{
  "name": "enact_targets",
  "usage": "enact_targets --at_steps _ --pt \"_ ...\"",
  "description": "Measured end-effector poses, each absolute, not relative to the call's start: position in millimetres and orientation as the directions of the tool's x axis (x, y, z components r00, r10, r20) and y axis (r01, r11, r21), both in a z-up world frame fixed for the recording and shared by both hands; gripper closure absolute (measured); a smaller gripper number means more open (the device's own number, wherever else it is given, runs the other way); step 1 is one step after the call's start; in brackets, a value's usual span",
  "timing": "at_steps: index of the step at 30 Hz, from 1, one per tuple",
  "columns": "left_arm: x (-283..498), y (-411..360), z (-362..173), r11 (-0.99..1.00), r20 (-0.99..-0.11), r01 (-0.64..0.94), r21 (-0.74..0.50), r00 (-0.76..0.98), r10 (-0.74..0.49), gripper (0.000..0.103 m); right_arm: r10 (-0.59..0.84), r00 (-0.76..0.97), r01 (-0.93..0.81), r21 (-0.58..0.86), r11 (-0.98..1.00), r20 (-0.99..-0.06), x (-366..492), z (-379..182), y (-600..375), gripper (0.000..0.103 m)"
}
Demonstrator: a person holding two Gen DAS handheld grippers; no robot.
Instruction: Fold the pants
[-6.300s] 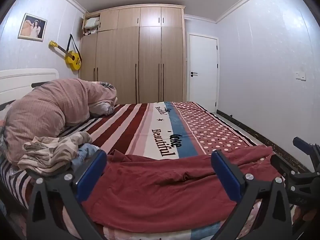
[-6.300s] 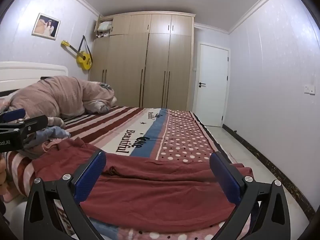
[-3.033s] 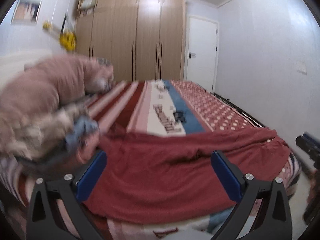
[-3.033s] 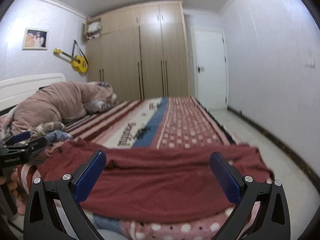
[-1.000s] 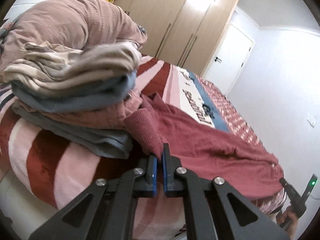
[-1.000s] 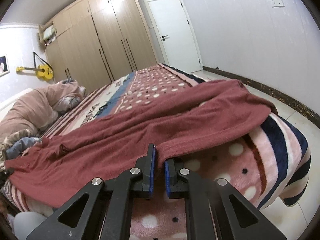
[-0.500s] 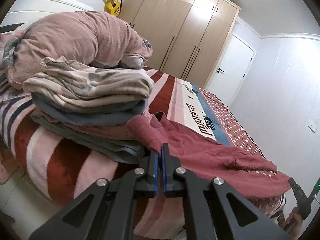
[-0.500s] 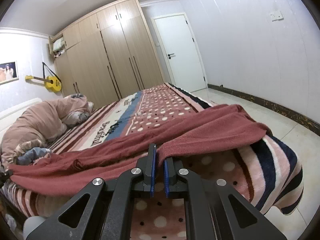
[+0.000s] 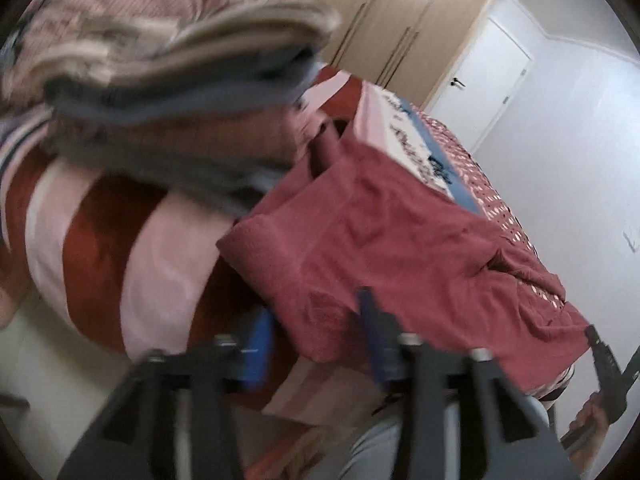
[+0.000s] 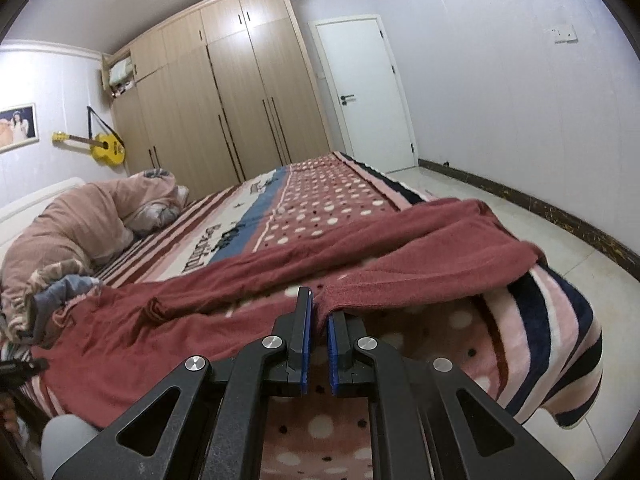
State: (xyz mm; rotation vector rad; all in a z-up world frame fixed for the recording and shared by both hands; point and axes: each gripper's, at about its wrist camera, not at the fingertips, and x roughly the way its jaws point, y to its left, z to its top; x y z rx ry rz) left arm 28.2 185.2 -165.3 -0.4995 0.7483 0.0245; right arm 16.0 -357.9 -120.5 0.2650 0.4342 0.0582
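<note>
We saw the red pants (image 10: 248, 280) spread across the near end of the bed (image 10: 332, 200), running from the lower left of the right wrist view up to the right, where one leg lay over the bed's corner. In the left wrist view the pants (image 9: 400, 240) filled the middle of the frame, their waistband end lying just beside a stack of folded clothes (image 9: 172, 112) at the upper left.

Our right hand-held gripper (image 10: 317, 312) sat at the lower middle of its view with its blue pads (image 10: 306, 328) pressed together on the ribbed cuff of a pant leg, the cloth pinched between them. Our left hand-held gripper (image 9: 316, 340), blurred at the bottom of its view, had its jaws apart; they had just been opening, and the edge of the pants lay between the blue pads (image 9: 256, 344) without either pad pressing on it, so far as the blur let us judge.

The bed carried a blanket with red and pink stripes, a blue band with lettering and a dotted panel. A bundled pink quilt (image 10: 80, 220) lay at the left of the right wrist view. Behind stood a wooden wardrobe (image 10: 224, 92), a white door (image 10: 364, 92) and a yellow guitar (image 10: 104, 146) on the wall.
</note>
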Motion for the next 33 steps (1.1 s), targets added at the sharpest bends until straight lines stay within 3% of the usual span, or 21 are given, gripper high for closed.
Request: enact_targets --at_steps 3,7,10,11,12,18,25,33 --pt "27 189 -181 0.856 -0.675 -0.205 -0.474 0.709 -0.204 0.051 0.11 0.902 0.006 0.265 0.964 -0.418 15 -124 -360 0.101" --pt "26 189 -194 0.816 -0.655 -0.198 -0.543 0.708 -0.264 0.051 0.114 0.897 0.005 0.268 0.963 -0.426 16 -128 -359 0.101" --pt "31 182 -186 0.82 -0.628 -0.154 -0.552 0.723 -0.287 0.084 0.113 0.9 0.003 0.265 0.964 -0.421 18 -127 -359 0.101" --pt "33 180 -180 0.828 -0.62 -0.137 -0.544 0.731 -0.286 0.099 0.114 0.902 0.0 0.262 0.965 -0.417 19 -125 -358 0.101" --pt "35 177 -172 0.837 -0.604 -0.114 -0.536 0.744 -0.286 0.101 0.114 0.904 -0.004 0.259 0.966 -0.412 21 -122 -358 0.101" --pt "53 162 -117 0.877 -0.503 -0.004 -0.48 0.821 -0.271 0.102 0.104 0.927 -0.034 0.195 0.98 -0.36 42 -99 -354 0.101" --pt "104 152 -67 0.917 -0.424 0.041 -0.397 0.878 -0.223 0.102 0.139 0.92 -0.071 0.192 0.979 -0.368 96 -82 -362 0.101" --pt "186 139 -63 0.944 -0.436 0.021 -0.33 0.884 -0.172 0.102 0.117 0.883 -0.065 0.129 0.99 -0.455 181 -71 -369 0.101"
